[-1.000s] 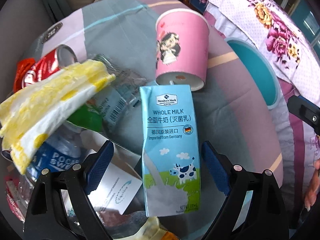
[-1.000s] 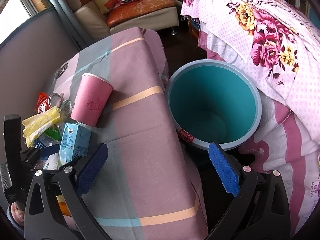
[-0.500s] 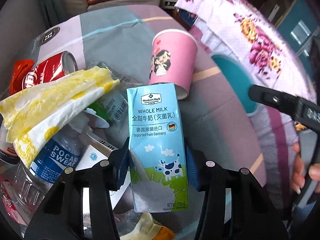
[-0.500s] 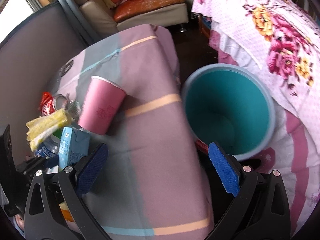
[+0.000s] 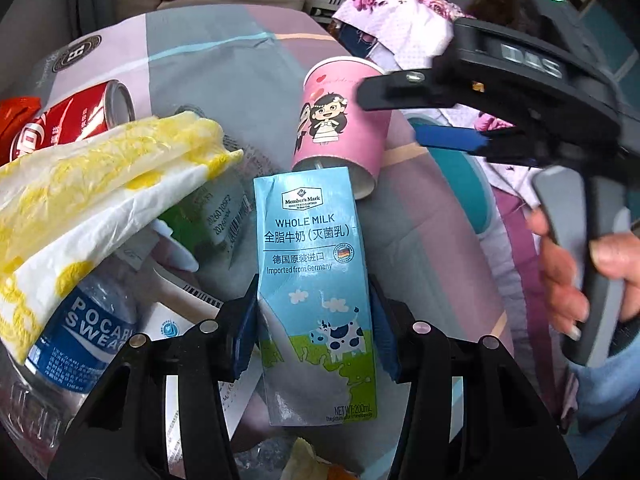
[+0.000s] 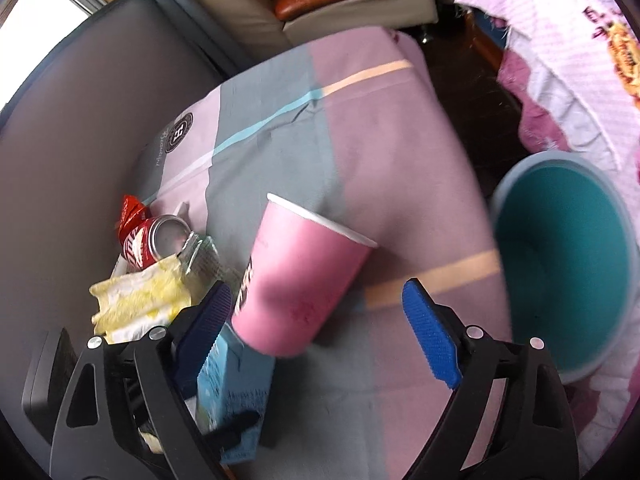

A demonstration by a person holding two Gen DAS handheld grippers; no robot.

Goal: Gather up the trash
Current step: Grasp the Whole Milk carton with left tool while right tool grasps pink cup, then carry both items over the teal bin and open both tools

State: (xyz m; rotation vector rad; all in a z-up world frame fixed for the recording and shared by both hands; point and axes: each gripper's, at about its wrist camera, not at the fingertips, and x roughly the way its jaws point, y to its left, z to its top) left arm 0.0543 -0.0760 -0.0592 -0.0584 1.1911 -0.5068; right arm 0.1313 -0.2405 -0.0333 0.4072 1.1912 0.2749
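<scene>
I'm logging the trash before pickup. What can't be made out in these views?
- Teal round bin: floor blurred in the right wrist view; the right gripper covers most of it in the left.
- Clear Pocari Sweat bottle: neck under yellow-white napkin.
- Blue milk carton: base behind the left gripper's fingers.

My left gripper (image 5: 314, 320) has its blue-padded fingers (image 5: 244, 332) pressed together on something; my right gripper (image 6: 320, 328) spreads wide, my hand (image 5: 576, 276) wrapping its handle.

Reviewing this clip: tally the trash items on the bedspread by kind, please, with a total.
Milk carton: 1
Pink paper cup: 1
Red can: 1
Pocari Sweat bottle: 1
Yellow-white napkin: 1
Red wrapper: 1
Total: 6 clearly told apart; more clutter sits underneath.
</scene>
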